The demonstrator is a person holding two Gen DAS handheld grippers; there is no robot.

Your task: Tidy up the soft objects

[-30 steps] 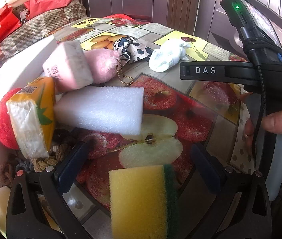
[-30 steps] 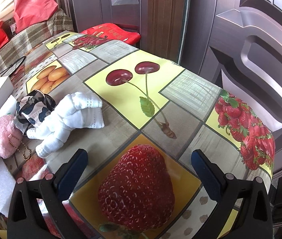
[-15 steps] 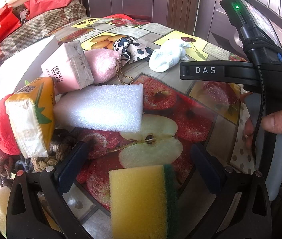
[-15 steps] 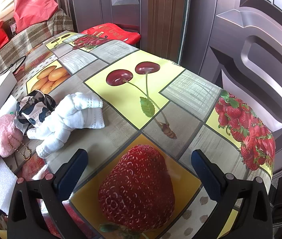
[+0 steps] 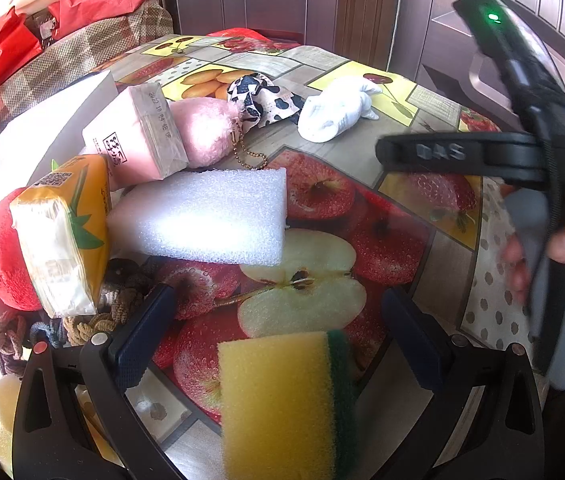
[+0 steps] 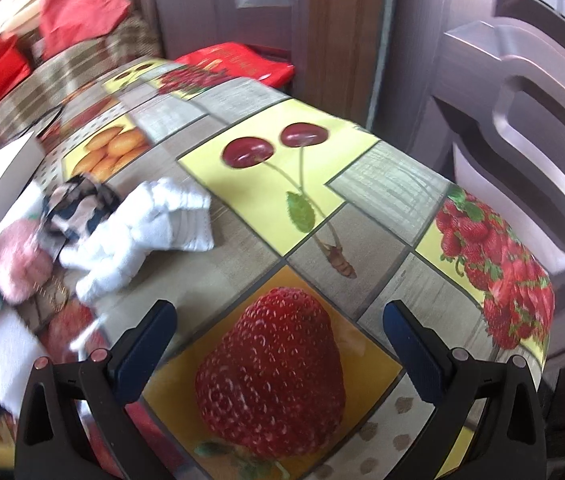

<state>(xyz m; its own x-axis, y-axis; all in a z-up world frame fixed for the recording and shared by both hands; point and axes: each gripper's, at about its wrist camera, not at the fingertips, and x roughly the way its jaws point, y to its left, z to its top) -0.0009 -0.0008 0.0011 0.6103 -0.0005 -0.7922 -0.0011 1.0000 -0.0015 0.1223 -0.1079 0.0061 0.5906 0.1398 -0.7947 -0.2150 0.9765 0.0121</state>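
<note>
In the left wrist view my left gripper (image 5: 278, 312) is open above the fruit-print table, with a yellow and green sponge (image 5: 286, 400) lying just below its jaws. Ahead lie a white foam block (image 5: 206, 216), an orange tissue pack (image 5: 66, 236), a pink tissue pack (image 5: 138, 136), a pink plush pouch (image 5: 206, 132), a cow-print cloth (image 5: 262, 100) and a white sock (image 5: 338, 110). In the right wrist view my right gripper (image 6: 278, 320) is open and empty over the strawberry print. The white sock (image 6: 150, 232) lies to its front left.
A white box (image 5: 38, 136) stands at the left with a red plush ball (image 5: 6, 256) and knotted hair ties (image 5: 94, 320) beside it. The right gripper's body (image 5: 522, 152) and hand fill the right of the left view. The table edge (image 6: 538, 320) and doors are close on the right.
The white box and the tissue packs have shifted on the left. The right gripper has begun to move, its view now blurred and swung slightly.
</note>
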